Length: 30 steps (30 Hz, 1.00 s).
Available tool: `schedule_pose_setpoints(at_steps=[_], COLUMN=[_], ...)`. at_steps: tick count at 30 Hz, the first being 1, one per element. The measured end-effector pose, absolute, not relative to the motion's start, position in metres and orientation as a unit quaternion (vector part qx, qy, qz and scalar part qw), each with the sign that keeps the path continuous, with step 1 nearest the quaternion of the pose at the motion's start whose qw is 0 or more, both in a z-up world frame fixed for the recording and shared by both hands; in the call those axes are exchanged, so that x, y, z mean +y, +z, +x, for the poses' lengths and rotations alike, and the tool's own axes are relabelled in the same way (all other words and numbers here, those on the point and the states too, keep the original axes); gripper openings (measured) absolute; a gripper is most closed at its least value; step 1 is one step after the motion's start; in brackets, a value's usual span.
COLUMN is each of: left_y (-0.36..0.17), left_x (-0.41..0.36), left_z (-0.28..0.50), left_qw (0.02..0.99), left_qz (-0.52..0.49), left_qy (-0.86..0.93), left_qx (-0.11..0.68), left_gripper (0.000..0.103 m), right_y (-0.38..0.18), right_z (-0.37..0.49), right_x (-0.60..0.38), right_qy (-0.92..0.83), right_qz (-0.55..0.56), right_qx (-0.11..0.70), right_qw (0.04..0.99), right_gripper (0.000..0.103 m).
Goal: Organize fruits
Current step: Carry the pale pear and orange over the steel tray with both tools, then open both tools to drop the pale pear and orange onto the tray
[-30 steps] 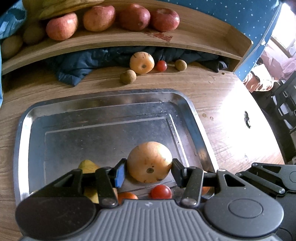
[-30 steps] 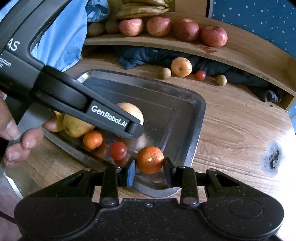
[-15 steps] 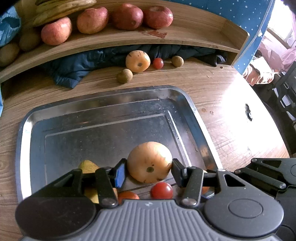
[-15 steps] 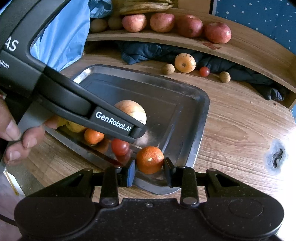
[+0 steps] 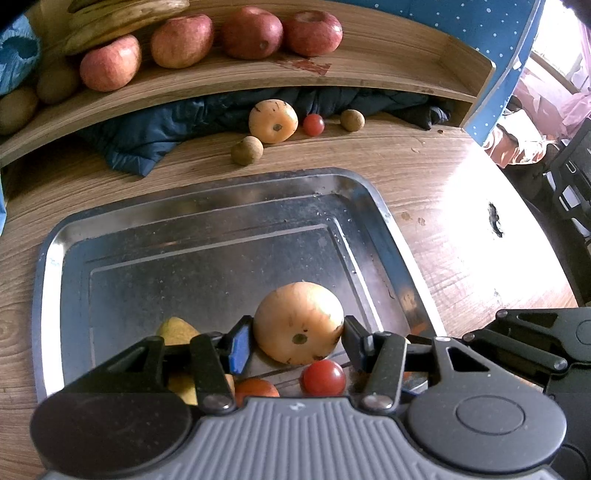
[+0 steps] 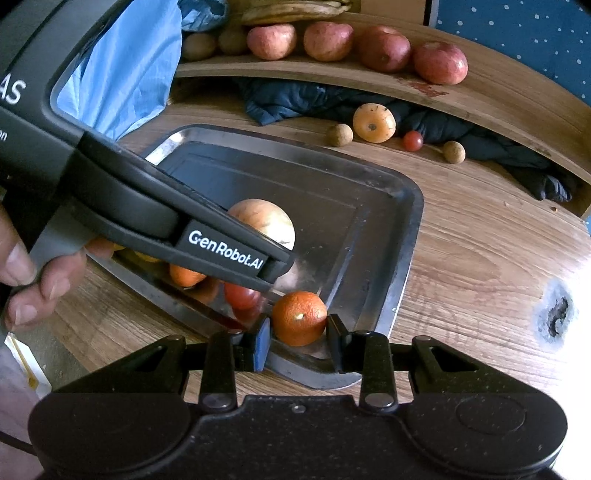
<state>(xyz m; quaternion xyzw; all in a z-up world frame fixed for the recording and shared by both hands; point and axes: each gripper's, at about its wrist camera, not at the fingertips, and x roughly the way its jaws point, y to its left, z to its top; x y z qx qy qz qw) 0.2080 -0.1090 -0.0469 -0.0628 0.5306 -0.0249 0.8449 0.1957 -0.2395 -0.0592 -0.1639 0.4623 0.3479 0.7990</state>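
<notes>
My left gripper is shut on a pale yellow-orange apple low over the near part of the steel tray. My right gripper is shut on a small orange over the tray's near right corner. In the tray lie a cherry tomato, a second small orange and a yellow pear, partly hidden behind my left gripper. The left gripper's body crosses the right wrist view.
On the table beyond the tray lie a yellow apple, a cherry tomato and two small brown fruits against a dark blue cloth. A wooden shelf holds red apples, bananas and kiwis.
Both grippers have drawn back and risen slightly with their fruits, so more of the table and shelf shows. The fruits in the tray have not moved.
</notes>
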Motion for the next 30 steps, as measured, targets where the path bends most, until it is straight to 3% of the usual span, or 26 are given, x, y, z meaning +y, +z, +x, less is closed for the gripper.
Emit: schedule_pose_setpoints(at_steps=[20, 30], left_y=[-0.0467, -0.0382], left_x=[-0.1072, -0.1071], left_z=[0.2088, 0.2048], left_qw=[0.842, 0.847], left_qz=[-0.061, -0.072], left_qy=[-0.033, -0.032], left_qx=[0.535, 0.526], left_gripper=[0.058, 0.074], right_y=[-0.0598, -0.0548], right_z=[0.1951, 0.1942], right_x=[-0.238, -0.2428], right_qy=[0.342, 0.338], right_qz=[-0.162, -0.155], right_qx=[0.465, 0.465], right_qw=[0.8, 0.803], right_gripper=[0.04, 0.055])
